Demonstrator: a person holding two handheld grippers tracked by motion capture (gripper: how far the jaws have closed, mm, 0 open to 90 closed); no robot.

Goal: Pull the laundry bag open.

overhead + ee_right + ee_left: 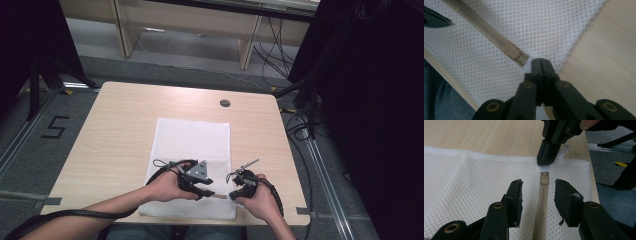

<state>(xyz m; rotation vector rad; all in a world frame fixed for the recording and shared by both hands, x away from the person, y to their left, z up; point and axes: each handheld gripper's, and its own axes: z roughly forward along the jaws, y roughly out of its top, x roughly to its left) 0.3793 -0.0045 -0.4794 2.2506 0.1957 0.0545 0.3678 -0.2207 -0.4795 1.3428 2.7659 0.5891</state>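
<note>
Pale wood-grain laminate forms the rectangular table [115, 145], and a white mesh zip bag [192, 140] lies flat on it, reaching the near edge by the person. A beige zipper [541, 212] runs along the bag's near end. The left gripper [537, 195] hovers with its jaws spread wide, one either side of the zipper. The right gripper [540, 62] has its jaws pressed together on a small white fabric tab [562, 151] at the zipper's end, just beyond the tan plastic slider [511, 51].

White honeycomb-mesh bag [461, 177]; beige zipper [543, 202] and slider [511, 51]; pale woodgrain table [120, 130]; black gripper jaws; grey floor [30, 135].
</note>
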